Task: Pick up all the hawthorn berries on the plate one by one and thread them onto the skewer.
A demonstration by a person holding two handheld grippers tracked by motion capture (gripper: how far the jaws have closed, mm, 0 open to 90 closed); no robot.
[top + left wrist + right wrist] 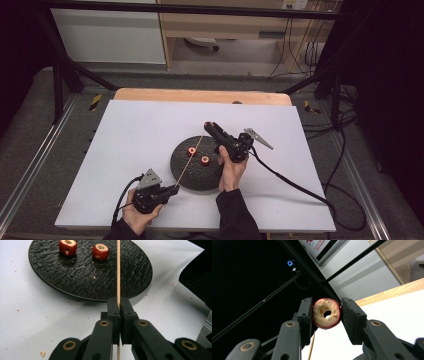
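The left gripper (119, 305) has its jaws pressed together on a thin wooden skewer (118, 270), which slants up over the near side of the black plate (75, 282). On that plate sit 2 cored red fruits (67, 246). Above the plate's far edge, the right gripper (327, 313) pinches 1 more cored fruit (326, 313), its hole facing the camera.
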